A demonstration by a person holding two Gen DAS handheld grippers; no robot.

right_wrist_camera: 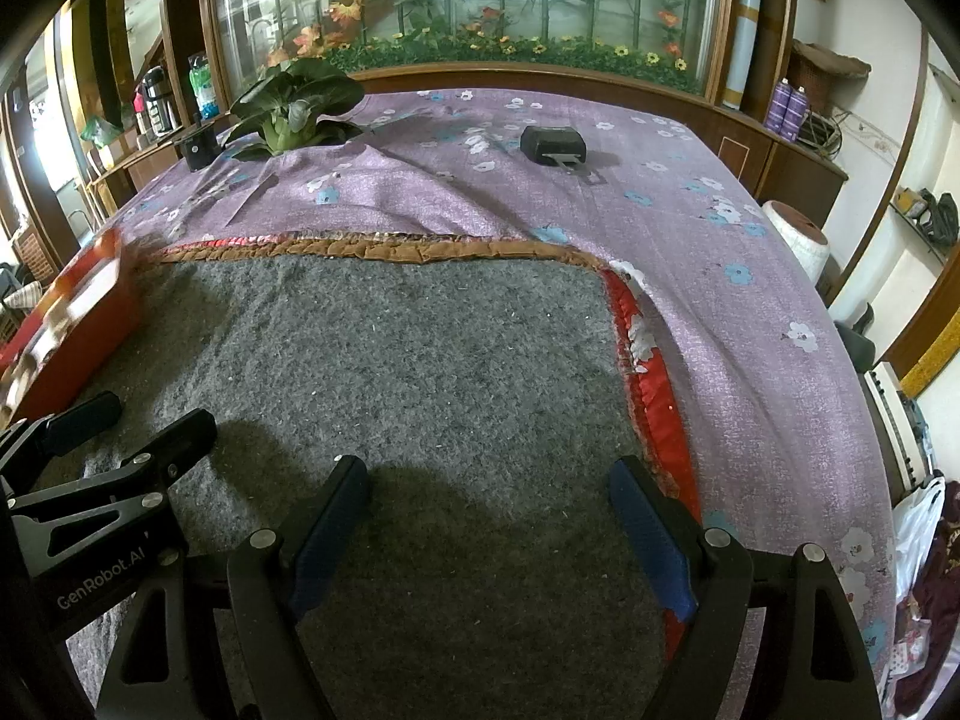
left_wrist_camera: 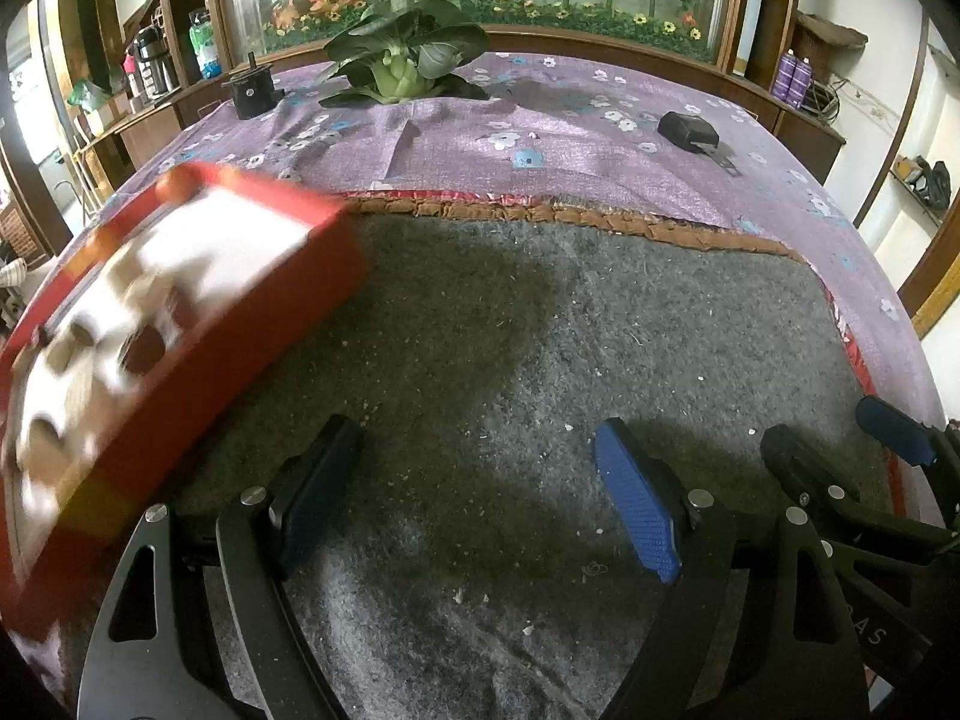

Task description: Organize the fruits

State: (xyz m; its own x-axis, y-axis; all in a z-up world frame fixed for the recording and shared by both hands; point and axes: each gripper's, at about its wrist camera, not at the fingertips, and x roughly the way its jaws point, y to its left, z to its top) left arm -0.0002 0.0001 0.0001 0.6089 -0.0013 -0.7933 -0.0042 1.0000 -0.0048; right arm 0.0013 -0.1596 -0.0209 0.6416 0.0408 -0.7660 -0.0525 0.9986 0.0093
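Note:
A red box [left_wrist_camera: 198, 324] with a white insert of round hollows lies at the left on the grey felt mat [left_wrist_camera: 540, 390], blurred; one small orange fruit [left_wrist_camera: 174, 183] sits at its far corner. The box also shows at the left edge of the right wrist view [right_wrist_camera: 72, 324]. My left gripper [left_wrist_camera: 480, 492] is open and empty, low over the mat, just right of the box. My right gripper [right_wrist_camera: 492, 534] is open and empty over the mat; its fingers [left_wrist_camera: 894, 432] show at the right of the left wrist view.
A bok choy [left_wrist_camera: 402, 60] lies at the far side of the purple flowered cloth [left_wrist_camera: 600, 138]. A black round object [left_wrist_camera: 252, 90] sits far left, a black case with a metal clip [left_wrist_camera: 690, 132] far right. A wooden cabinet with glass stands behind the table.

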